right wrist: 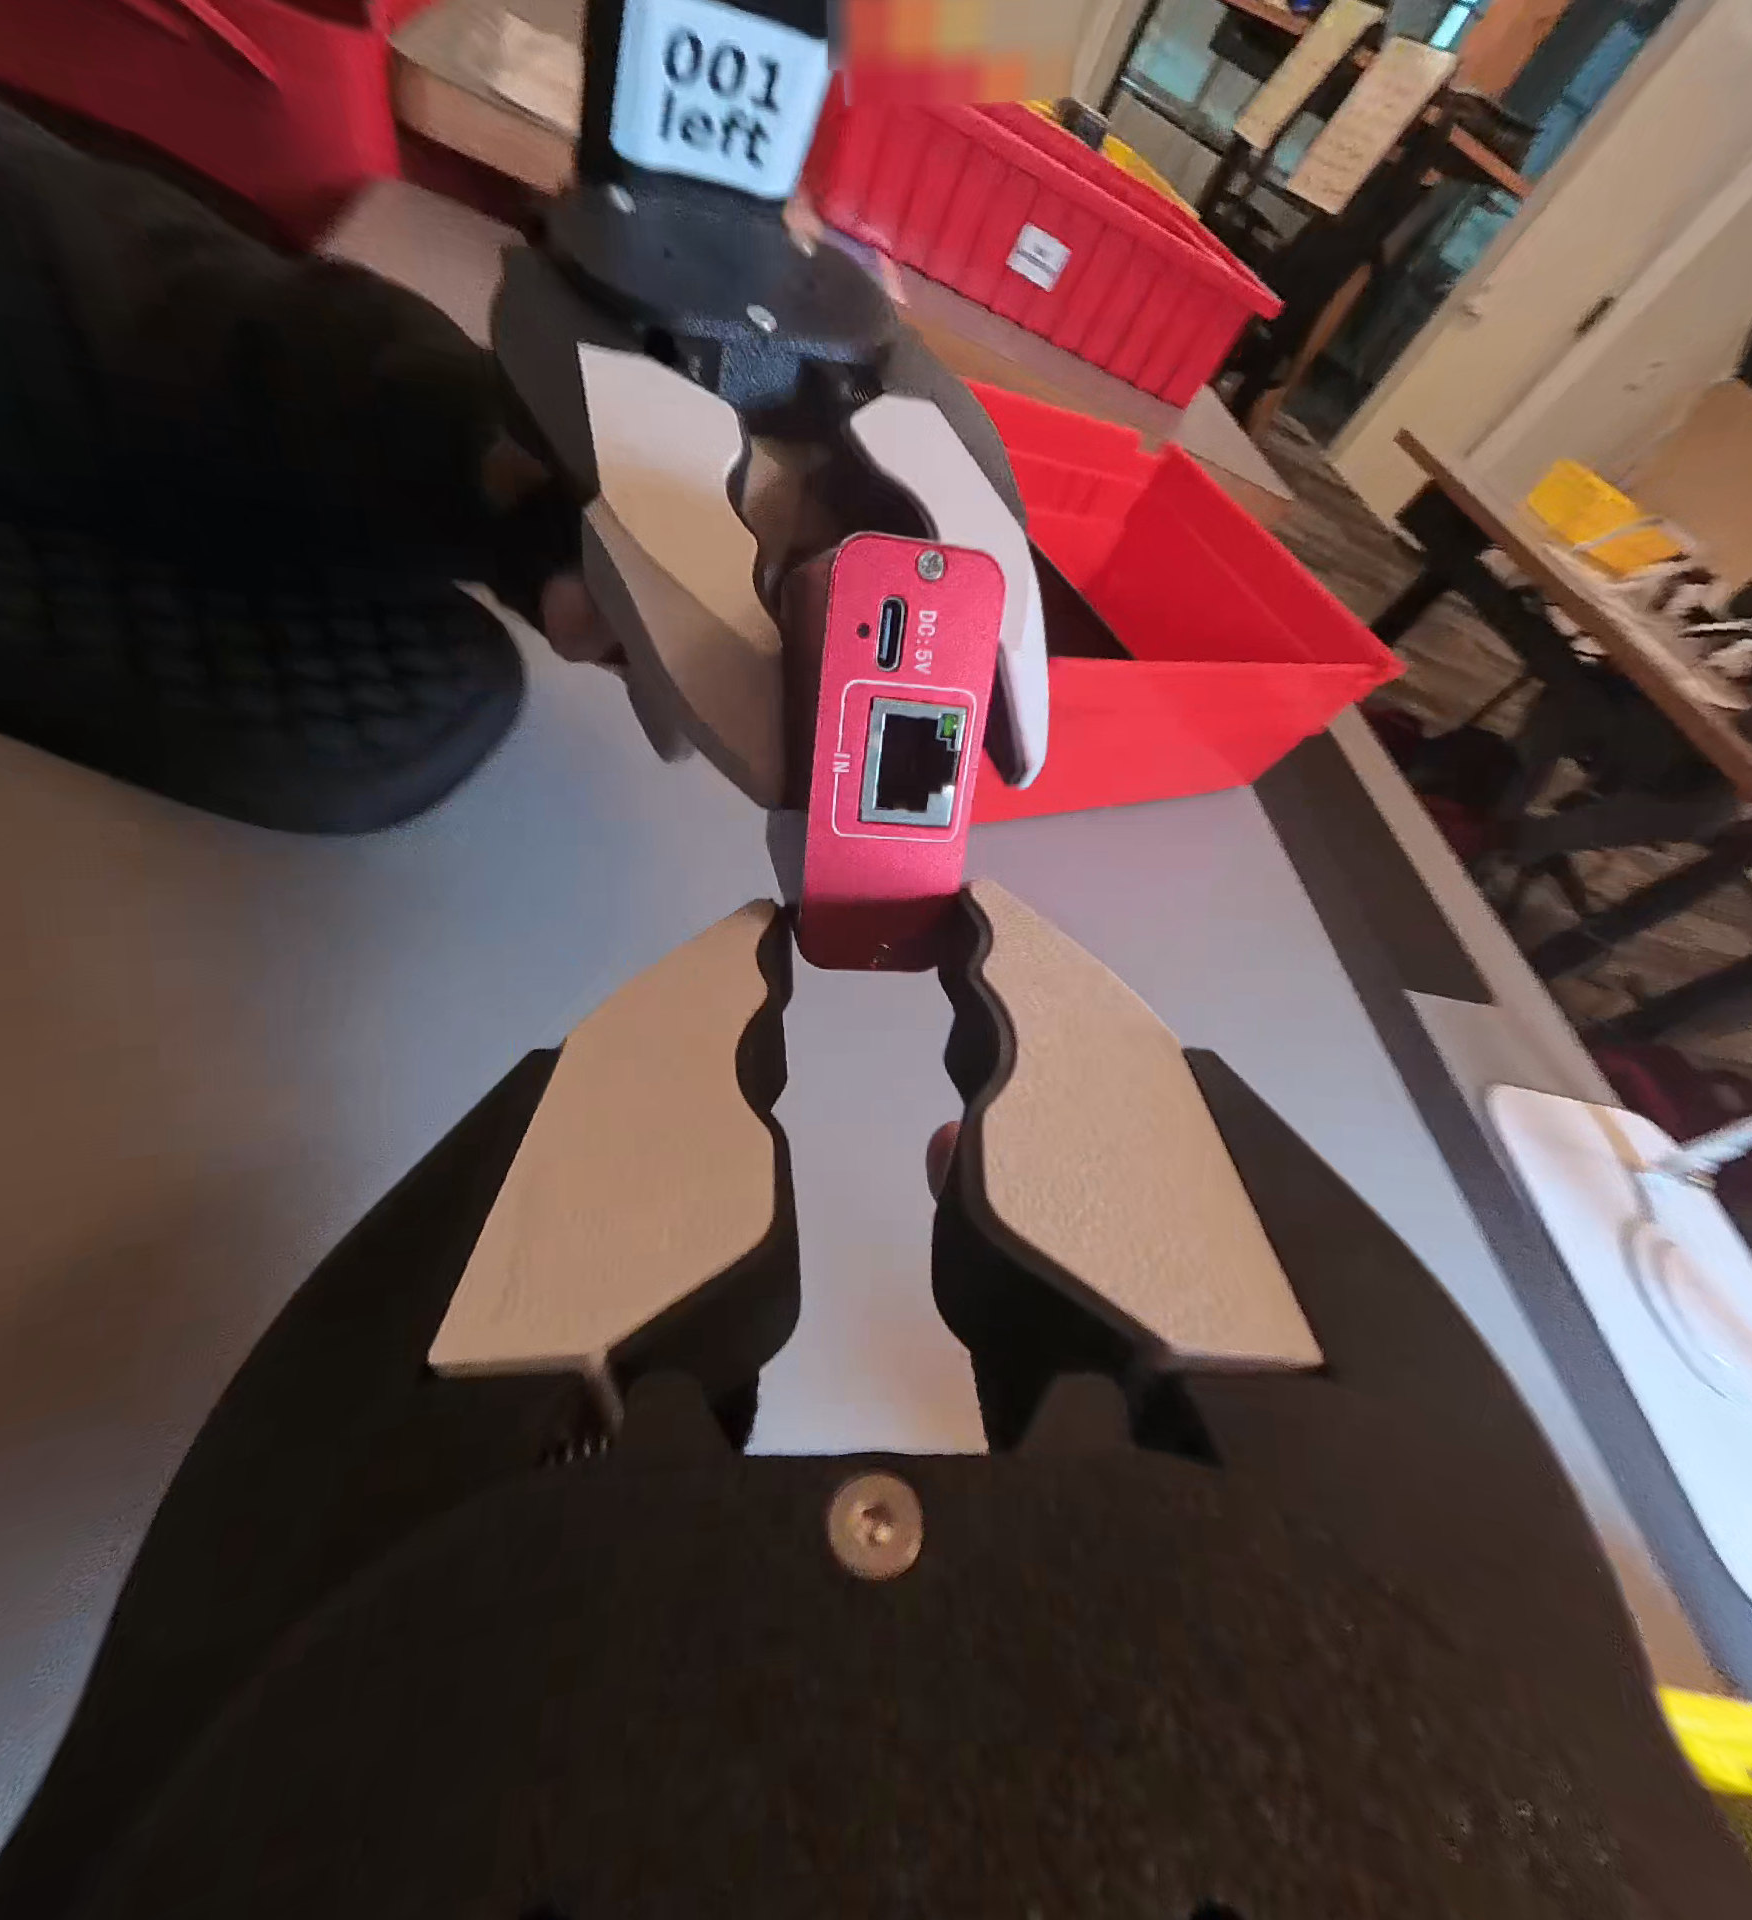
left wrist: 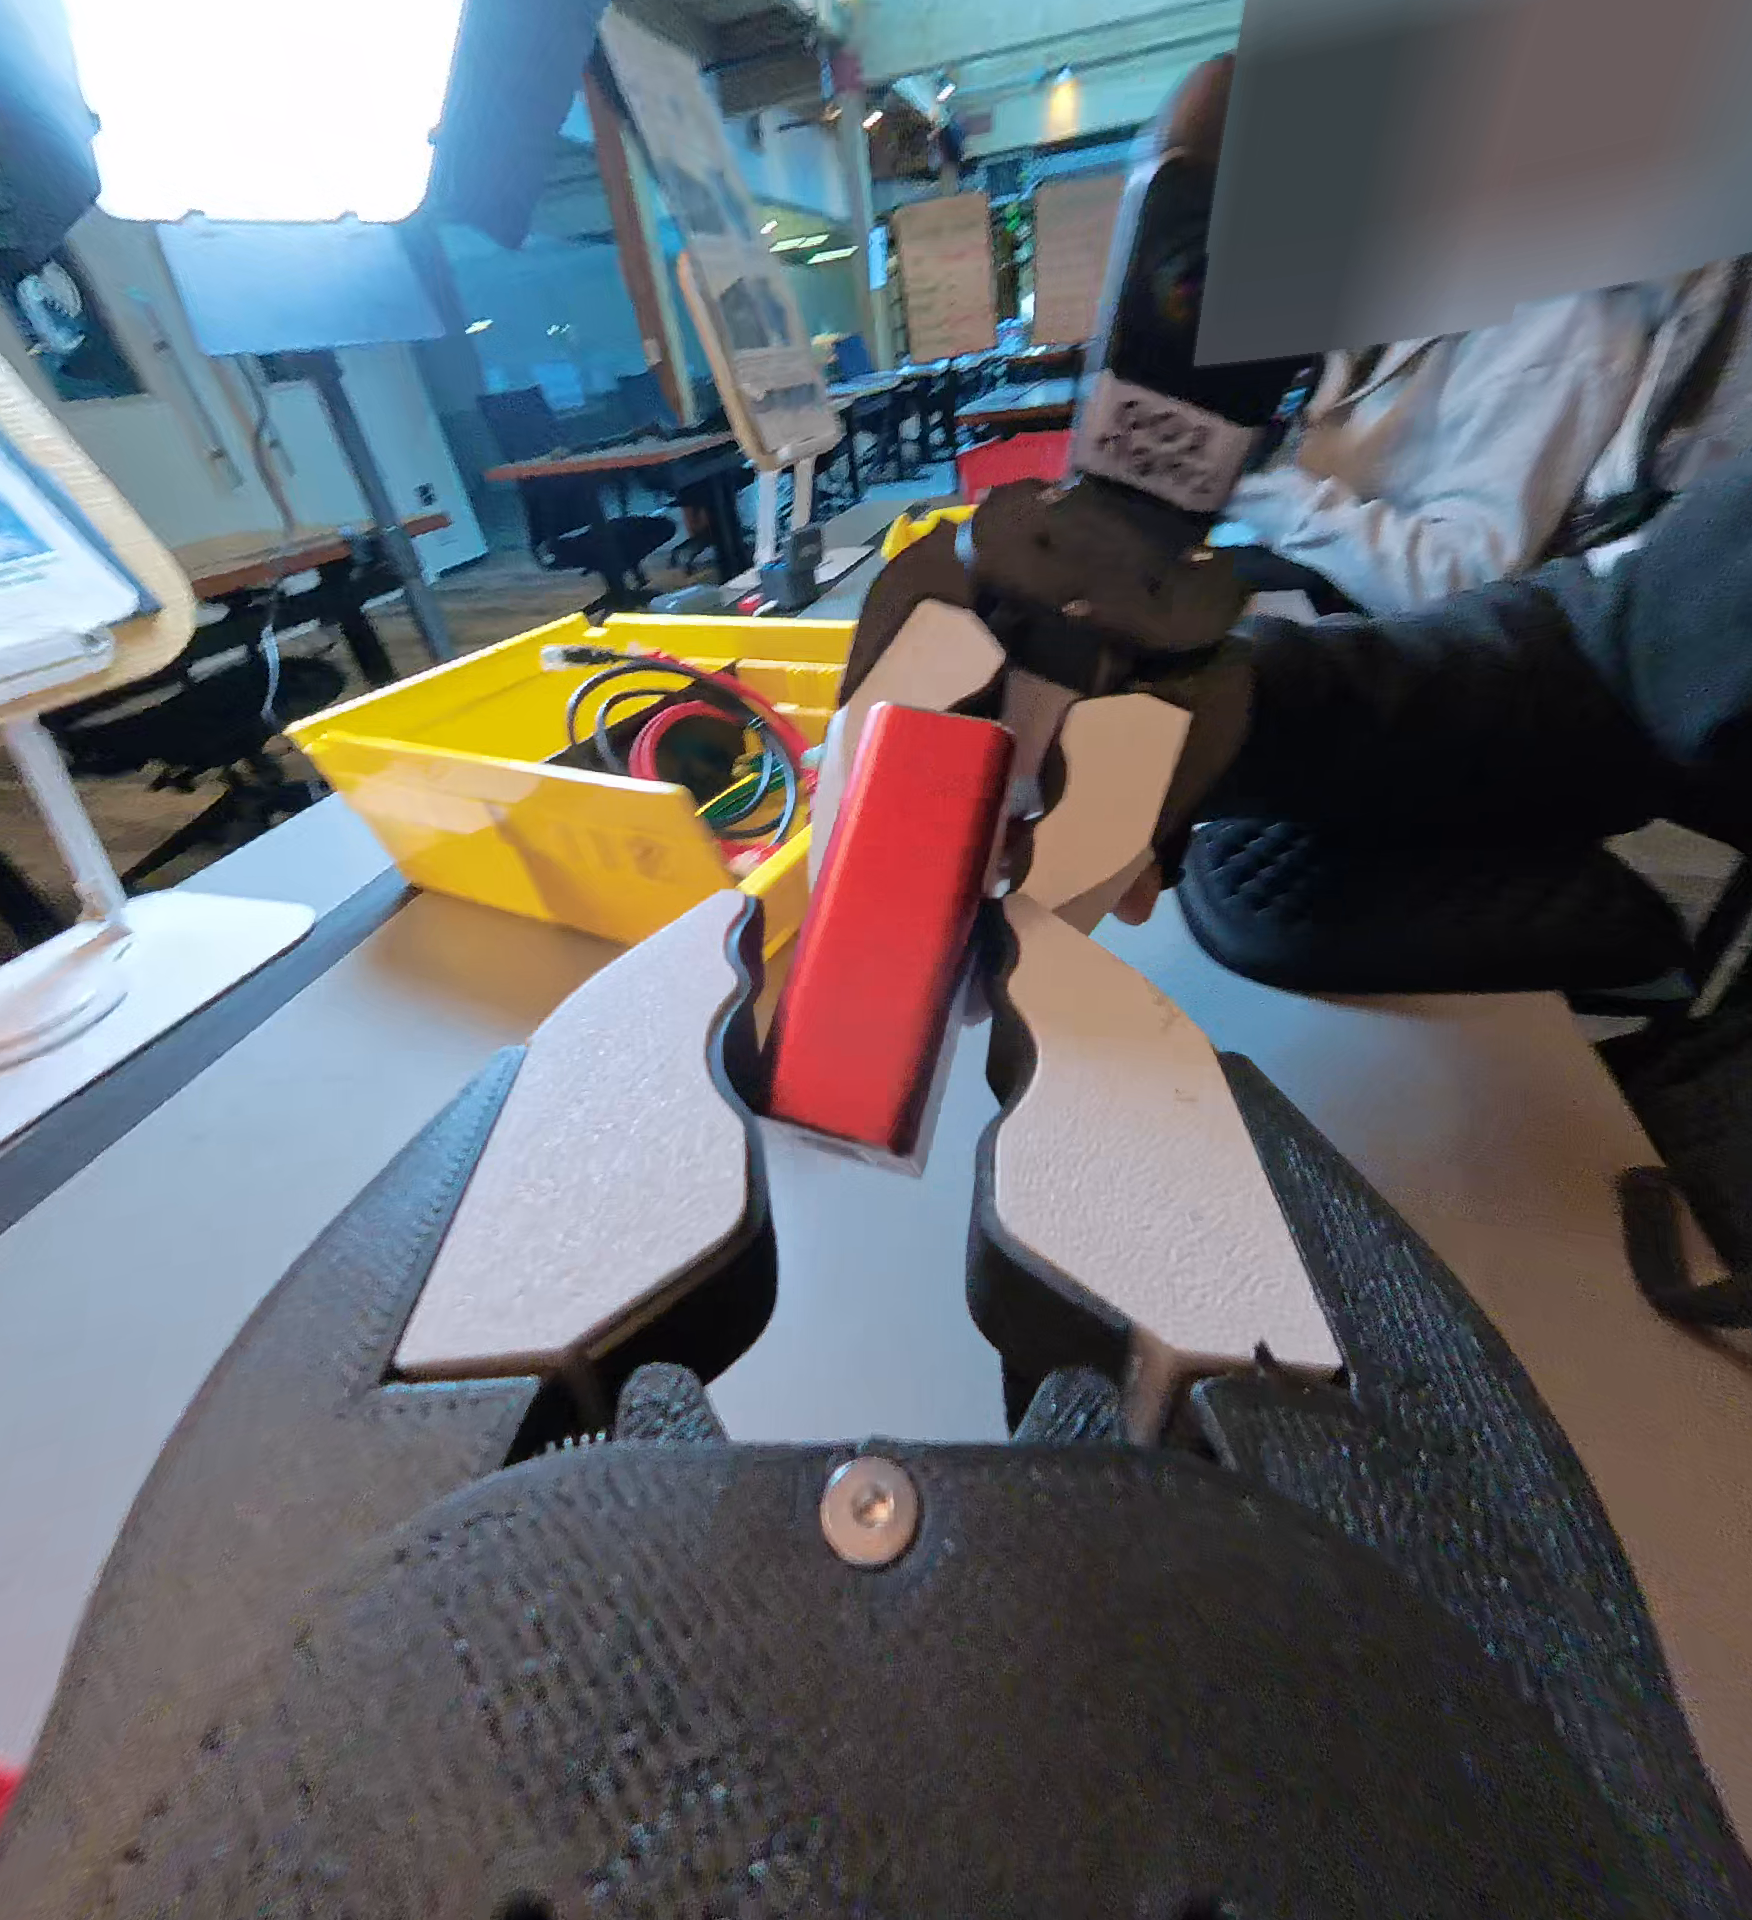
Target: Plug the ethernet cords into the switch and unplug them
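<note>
A small red ethernet switch (left wrist: 887, 925) is being held in the air above the grey counter (left wrist: 228, 1195), caught from two ends at once. In the left wrist view, the left claw (left wrist: 867, 997) is being kept closed around the near end of the switch, whose long red face is being shown tilted and rising away from the camera. Beyond the switch, the right claw (left wrist: 1017, 790) is being pressed against its far end by a person's black-sleeved arm (left wrist: 1474, 717).

In the right wrist view, the port end of the switch (right wrist: 893, 748) is being presented to the camera, with a single network socket (right wrist: 911, 764) and a smaller slot above it left empty. The right claw (right wrist: 867, 935) is being kept clamped on the lower edge of the switch, both fingertips (right wrist: 986, 925) touching its sides. Behind the switch, the left claw (right wrist: 810, 623) is being closed around its far half.

A yellow bin (left wrist: 539, 790) is being seen behind the switch in the left wrist view; coiled ethernet cords (left wrist: 706, 748), red, black and green, are lying inside it, none of them joined to the switch. To the right of the switch in the right wrist view, a red bin (right wrist: 1194, 665) is standing on the counter, with a larger red crate (right wrist: 1038, 249) behind it.
</note>
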Motion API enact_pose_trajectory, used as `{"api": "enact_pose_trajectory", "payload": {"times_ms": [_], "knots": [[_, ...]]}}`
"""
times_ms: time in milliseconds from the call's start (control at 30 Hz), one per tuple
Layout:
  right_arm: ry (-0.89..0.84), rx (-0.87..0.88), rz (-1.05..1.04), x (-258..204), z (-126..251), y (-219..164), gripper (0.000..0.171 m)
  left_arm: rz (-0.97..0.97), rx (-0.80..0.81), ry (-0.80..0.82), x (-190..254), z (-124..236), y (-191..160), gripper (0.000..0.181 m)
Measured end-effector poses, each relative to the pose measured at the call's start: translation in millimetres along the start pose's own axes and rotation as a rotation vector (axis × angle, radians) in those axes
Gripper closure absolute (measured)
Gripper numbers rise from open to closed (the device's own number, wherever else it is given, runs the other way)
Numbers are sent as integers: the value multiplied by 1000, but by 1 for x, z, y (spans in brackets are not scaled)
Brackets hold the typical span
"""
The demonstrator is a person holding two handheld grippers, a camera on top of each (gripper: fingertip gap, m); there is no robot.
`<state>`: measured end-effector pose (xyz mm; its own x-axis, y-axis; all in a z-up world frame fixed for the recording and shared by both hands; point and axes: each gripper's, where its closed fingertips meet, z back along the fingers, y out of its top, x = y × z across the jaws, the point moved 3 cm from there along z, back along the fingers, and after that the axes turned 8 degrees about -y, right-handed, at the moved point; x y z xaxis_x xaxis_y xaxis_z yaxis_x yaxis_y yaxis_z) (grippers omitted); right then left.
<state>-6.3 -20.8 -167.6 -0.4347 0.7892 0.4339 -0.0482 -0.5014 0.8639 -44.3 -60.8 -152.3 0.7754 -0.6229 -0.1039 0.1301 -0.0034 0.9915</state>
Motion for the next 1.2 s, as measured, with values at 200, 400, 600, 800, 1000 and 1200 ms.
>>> {"api": "enact_pose_trajectory", "payload": {"times_ms": [200, 400, 600, 800, 1000, 1200], "knots": [[-277, -111, 256, 17, -3, -16, 145, 278, -33, 101, -27, 3, -21, 123], [-561, -209, 668, 31, -4, -18, 145, 458, 33, 132, -30, -7, -19, 96], [-548, -163, 810, 12, -14, -17, 146, 387, -62, 134, -29, -5, -27, 99], [-121, -151, 207, 0, -3, -11, 117, 174, -63, 54, -22, 6, -14, 101], [108, -101, -169, -8, -16, -11, 84, 99, -26, -28, -5, -4, -1, 101], [129, -36, -150, -12, -23, -1, 98, 39, -38, -50, 6, -10, 3, 101]]}}
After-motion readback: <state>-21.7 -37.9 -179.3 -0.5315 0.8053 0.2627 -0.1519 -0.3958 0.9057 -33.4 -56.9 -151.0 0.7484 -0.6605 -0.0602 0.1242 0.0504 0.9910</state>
